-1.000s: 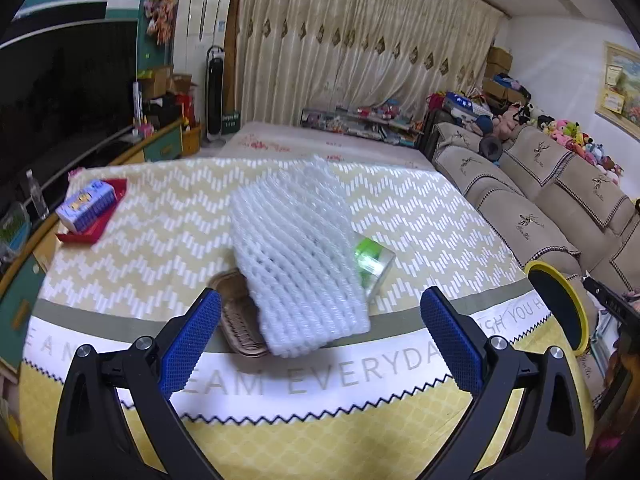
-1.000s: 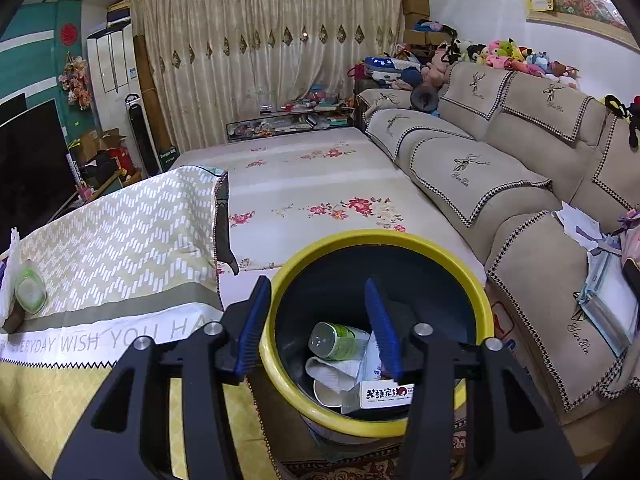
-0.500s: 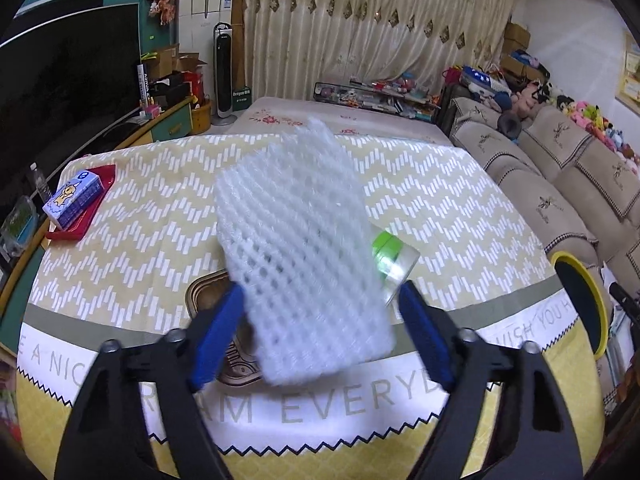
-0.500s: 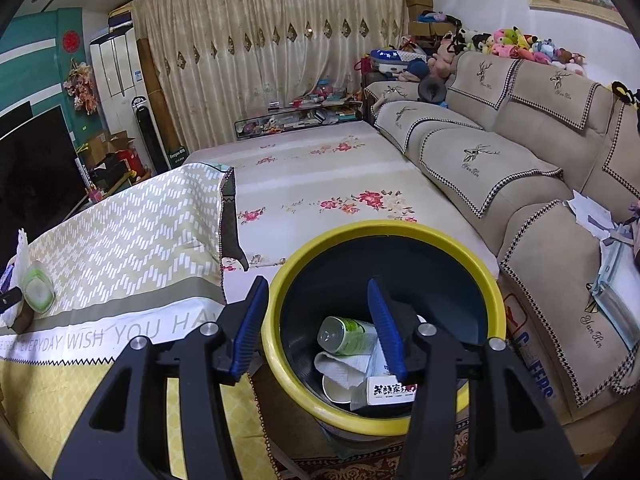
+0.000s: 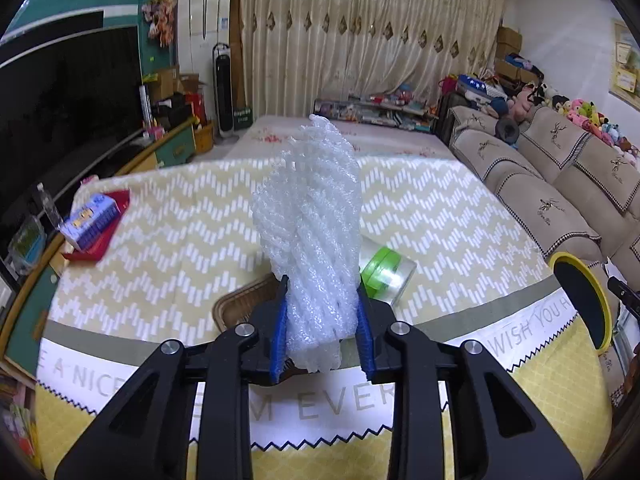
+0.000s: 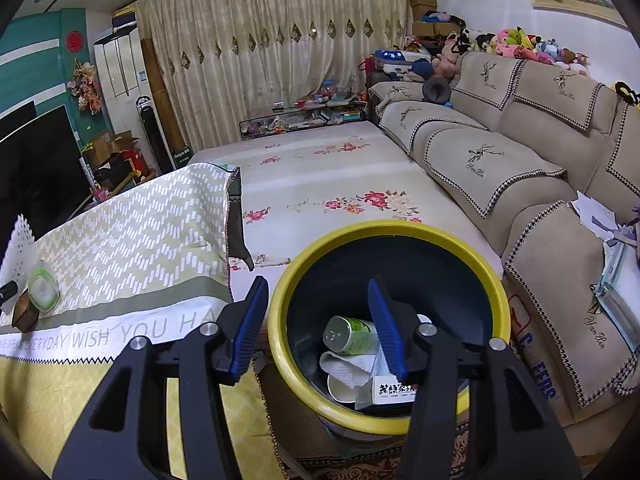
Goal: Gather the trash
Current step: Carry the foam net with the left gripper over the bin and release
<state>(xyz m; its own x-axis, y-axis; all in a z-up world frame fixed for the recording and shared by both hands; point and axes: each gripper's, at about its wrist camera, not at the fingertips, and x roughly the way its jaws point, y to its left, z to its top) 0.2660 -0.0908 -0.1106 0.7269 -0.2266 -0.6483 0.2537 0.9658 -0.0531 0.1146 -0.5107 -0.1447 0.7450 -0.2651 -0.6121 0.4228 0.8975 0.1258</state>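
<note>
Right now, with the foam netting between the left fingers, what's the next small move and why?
Probably lift the foam netting off the table and carry it right, toward the yellow-rimmed bin. The left gripper has just been closing and its pads now squeeze the netting's lower end, so the grip looks set. The right gripper straddles the bin's rim, and trash already lies inside.

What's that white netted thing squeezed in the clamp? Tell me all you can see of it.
The white foam net looks like soft, springy mesh packing of the sort wrapped round fruit. The left gripper, whose jaws have just been closing, pinches its lower end between blue pads, crumpling it narrow. It stands roughly upright, flaring above the jaws, over the table's zigzag cloth. The right wrist view catches only its edge.
</note>
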